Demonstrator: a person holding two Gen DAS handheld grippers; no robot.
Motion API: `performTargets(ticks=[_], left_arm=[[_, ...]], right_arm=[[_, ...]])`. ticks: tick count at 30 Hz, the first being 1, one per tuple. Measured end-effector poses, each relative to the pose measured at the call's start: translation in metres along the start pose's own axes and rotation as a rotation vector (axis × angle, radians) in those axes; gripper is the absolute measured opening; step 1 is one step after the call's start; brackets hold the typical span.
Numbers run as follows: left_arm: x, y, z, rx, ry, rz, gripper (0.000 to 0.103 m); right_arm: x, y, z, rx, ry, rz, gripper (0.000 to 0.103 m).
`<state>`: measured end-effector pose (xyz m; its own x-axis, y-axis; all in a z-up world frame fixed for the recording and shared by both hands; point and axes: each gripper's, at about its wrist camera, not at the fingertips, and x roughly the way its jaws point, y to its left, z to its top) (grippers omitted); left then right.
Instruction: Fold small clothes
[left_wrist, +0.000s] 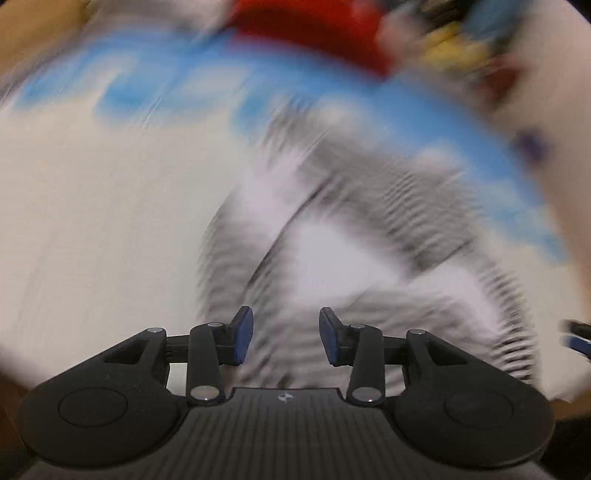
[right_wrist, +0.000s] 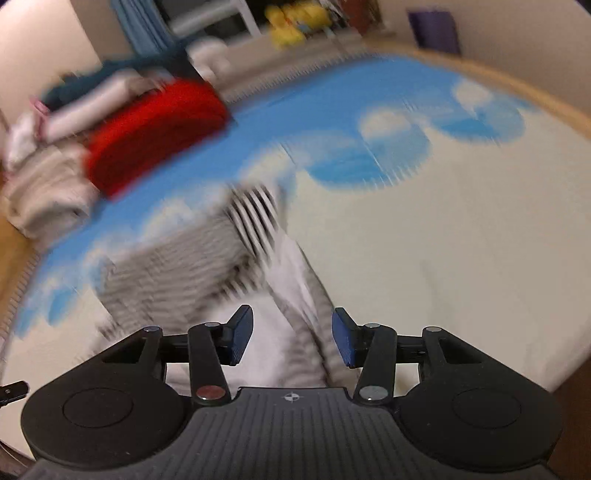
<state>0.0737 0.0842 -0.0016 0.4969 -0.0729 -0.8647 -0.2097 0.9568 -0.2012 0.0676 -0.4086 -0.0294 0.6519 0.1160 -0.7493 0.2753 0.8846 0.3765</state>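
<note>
Lying on the cream and blue mat (right_wrist: 424, 229), the striped garment (left_wrist: 332, 229) was spread in front of both grippers, with its black and white stripes and a plain white part near the middle. Both views were blurred, so the folds of the cloth were hard to read. The left gripper (left_wrist: 286, 338) was wide, its blue pads (left_wrist: 243, 336) apart and nothing between them; the cloth was seen below the gap. The right gripper (right_wrist: 291, 339) was also wide and held nothing, with the garment (right_wrist: 236, 251) ahead of it. A red folded cloth (right_wrist: 155, 136) lay at the far left of the mat, beside a pale pile of clothes (right_wrist: 44, 192).
</note>
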Motion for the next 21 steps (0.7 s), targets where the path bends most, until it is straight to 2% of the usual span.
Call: performTargets(ticks=[1, 2, 4, 5, 6, 10, 13, 16, 21], left_arm=[[0.005, 0.007, -0.004, -0.076, 0.023, -0.025, 0.042], [0.007, 0.01, -0.004, -0.105, 0.026, -0.058, 0.045], [0.008, 0.011, -0.001, -0.095, 0.022, -0.075, 0.055], [0.008, 0.012, 0.0, -0.091, 0.016, -0.071, 0.066], [0.009, 0.014, 0.0, -0.094, 0.018, -0.068, 0.071], [0.023, 0.015, -0.001, -0.102, 0.073, -0.015, 0.071], [0.031, 0.023, -0.006, -0.116, 0.11, -0.005, 0.071], [0.038, 0.029, -0.009, -0.13, 0.152, -0.012, 0.07], [0.05, 0.034, -0.014, -0.147, 0.204, -0.024, 0.051]], right_arm=[[0.005, -0.005, -0.003, 0.044, 0.02, 0.031, 0.05], [0.01, -0.008, -0.005, 0.059, 0.045, 0.052, 0.049], [0.021, -0.006, -0.009, 0.016, 0.084, 0.022, 0.05], [0.026, -0.005, -0.011, -0.005, 0.095, -0.01, 0.05], [0.031, -0.005, -0.012, -0.012, 0.112, -0.028, 0.051], [0.048, -0.007, -0.023, 0.011, 0.193, -0.026, 0.065], [0.055, -0.007, -0.033, -0.002, 0.228, -0.06, 0.068], [0.06, -0.009, -0.039, 0.02, 0.262, -0.059, 0.068], [0.065, -0.008, -0.049, 0.021, 0.308, -0.075, 0.066]])
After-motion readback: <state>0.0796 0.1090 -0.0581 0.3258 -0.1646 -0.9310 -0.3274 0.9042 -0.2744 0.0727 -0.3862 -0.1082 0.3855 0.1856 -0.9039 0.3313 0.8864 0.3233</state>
